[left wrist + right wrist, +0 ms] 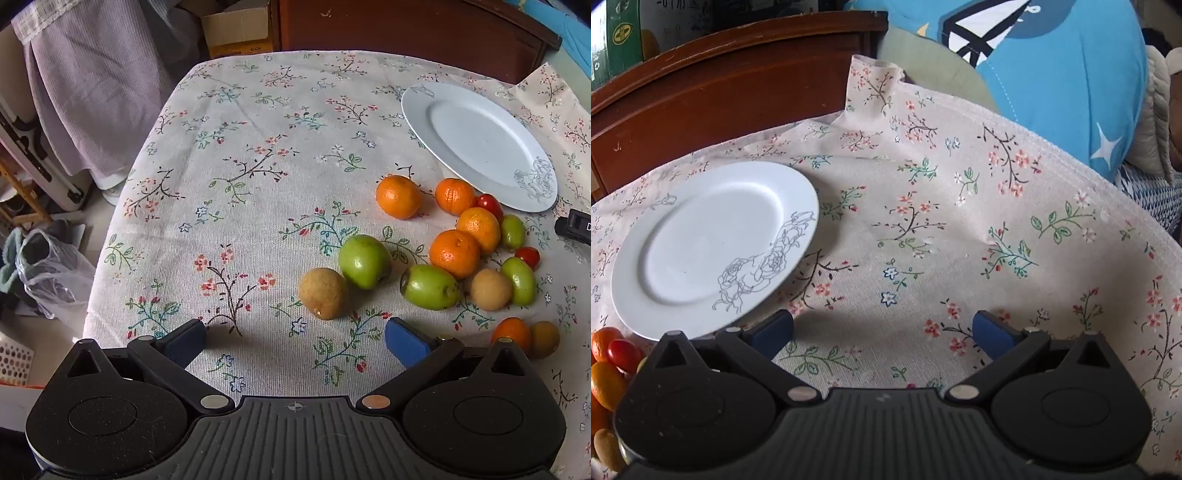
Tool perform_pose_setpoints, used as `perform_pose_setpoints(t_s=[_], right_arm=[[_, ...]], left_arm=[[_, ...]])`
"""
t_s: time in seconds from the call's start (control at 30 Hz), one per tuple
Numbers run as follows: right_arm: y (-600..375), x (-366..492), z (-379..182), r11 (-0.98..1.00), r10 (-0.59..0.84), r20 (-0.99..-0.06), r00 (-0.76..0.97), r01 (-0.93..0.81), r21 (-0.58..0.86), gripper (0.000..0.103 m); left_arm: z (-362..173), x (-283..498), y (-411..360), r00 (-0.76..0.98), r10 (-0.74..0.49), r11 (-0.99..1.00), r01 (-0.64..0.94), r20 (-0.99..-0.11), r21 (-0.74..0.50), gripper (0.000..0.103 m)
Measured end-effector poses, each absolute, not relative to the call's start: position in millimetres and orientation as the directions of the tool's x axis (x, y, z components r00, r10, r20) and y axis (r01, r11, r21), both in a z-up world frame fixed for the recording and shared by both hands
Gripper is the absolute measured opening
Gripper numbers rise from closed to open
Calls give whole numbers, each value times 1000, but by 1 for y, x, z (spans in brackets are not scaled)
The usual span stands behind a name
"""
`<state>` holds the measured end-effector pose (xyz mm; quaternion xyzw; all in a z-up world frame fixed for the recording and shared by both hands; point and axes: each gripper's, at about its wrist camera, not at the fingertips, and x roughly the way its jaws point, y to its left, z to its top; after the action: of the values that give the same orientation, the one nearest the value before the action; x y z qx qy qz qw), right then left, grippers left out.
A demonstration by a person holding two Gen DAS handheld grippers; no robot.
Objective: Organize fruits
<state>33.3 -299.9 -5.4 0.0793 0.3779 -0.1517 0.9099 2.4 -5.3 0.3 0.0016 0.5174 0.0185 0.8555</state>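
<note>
Here, both tongs, left (295,341) and right (882,334), tilted downward, jaws wide apart, empty.

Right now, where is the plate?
In the left wrist view the plate lies at the upper right of the tablecloth, just beyond the fruit pile, nearest an orange and a red tomato. Nothing is on it.

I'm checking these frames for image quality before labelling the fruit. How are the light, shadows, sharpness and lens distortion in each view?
Left wrist view: soft daylight, the fruit sharp, a dim shadow on the tablecloth ahead of the open left gripper, and the table edges bowed by the fisheye. Right wrist view: equally sharp, a similar shadow before the open right gripper, no harsh glare on the white plate, and the wooden furniture behind curves.
</note>
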Motion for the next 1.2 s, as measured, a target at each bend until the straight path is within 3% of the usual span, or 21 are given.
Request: perform_pose_setpoints(t_s=[0.07, 0.17, 0.4, 0.6, 0.8, 1.0, 1.2], right_arm=[[-297, 29, 3, 944, -230, -732, 641, 329, -9, 102], [-286, 4, 20, 932, -300, -675, 674, 357, -58, 102], [-235, -42, 64, 979, -182, -653, 735, 198, -50, 102], [-217, -70, 70, 989, -59, -736, 674, 140, 49, 102], [-211, -84, 81, 975, -145, -745, 651, 221, 4, 102], [-199, -94, 80, 980, -152, -755, 637, 196, -31, 102], [-198, -97, 80, 981, -110, -761, 639, 193, 20, 102]], left_arm=[[0, 2, -5, 465, 33, 999, -30, -885, 22, 103], [0, 1, -5, 469, 31, 999, -25, -883, 22, 103], [3, -2, -5, 459, 38, 999, -23, -888, 32, 103], [15, -14, -8, 479, 87, 996, -17, -874, 90, 103], [45, -33, -6, 556, 70, 997, -12, -828, 77, 103], [68, -59, -1, 646, 28, 999, 4, -763, 40, 103], [69, -64, -4, 616, 6, 999, 33, -788, 33, 103]])
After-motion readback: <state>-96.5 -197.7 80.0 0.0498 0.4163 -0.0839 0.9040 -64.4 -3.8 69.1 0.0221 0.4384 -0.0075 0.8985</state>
